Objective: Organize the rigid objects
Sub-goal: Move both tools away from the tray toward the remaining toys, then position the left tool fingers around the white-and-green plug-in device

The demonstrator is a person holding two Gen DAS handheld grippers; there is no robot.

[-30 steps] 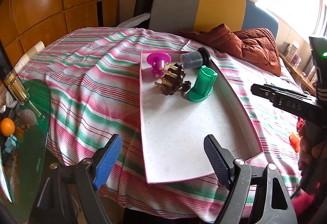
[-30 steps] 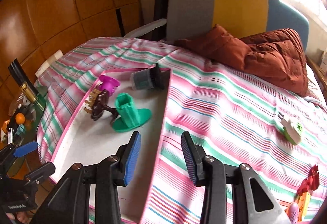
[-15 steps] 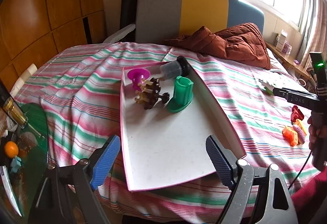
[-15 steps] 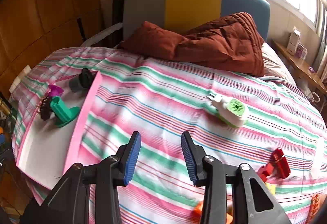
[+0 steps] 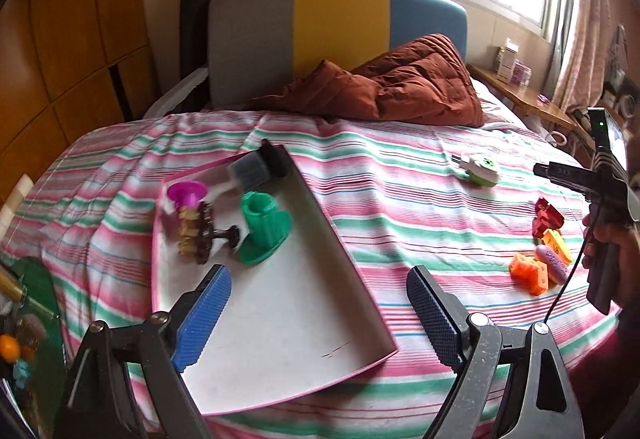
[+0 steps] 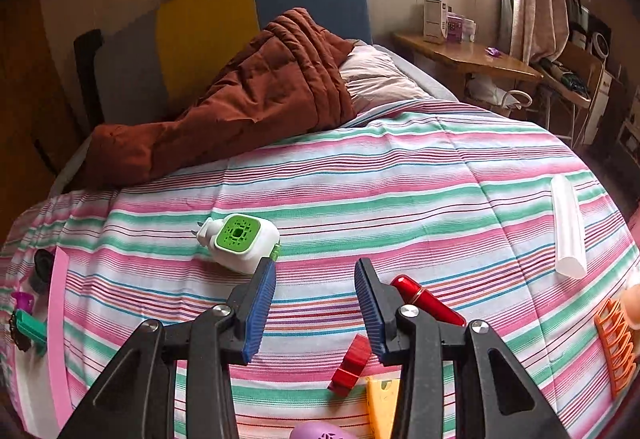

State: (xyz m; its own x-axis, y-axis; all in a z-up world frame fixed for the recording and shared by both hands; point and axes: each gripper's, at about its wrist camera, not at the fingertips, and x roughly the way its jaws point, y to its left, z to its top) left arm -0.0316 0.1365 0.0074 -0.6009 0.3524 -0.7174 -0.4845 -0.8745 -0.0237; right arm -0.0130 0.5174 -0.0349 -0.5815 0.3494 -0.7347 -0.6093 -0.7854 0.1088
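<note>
Red lipstick tube [image 6: 428, 301] lies diagonally beside right gripper [image 6: 316, 303], jaws apart, empty.

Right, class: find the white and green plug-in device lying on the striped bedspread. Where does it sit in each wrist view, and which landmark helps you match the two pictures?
Left wrist: white and green plug-in device lies far right of centre.
Right wrist: it lies left of centre.
Shared landmark: the brown quilt heaped beyond it.
</note>
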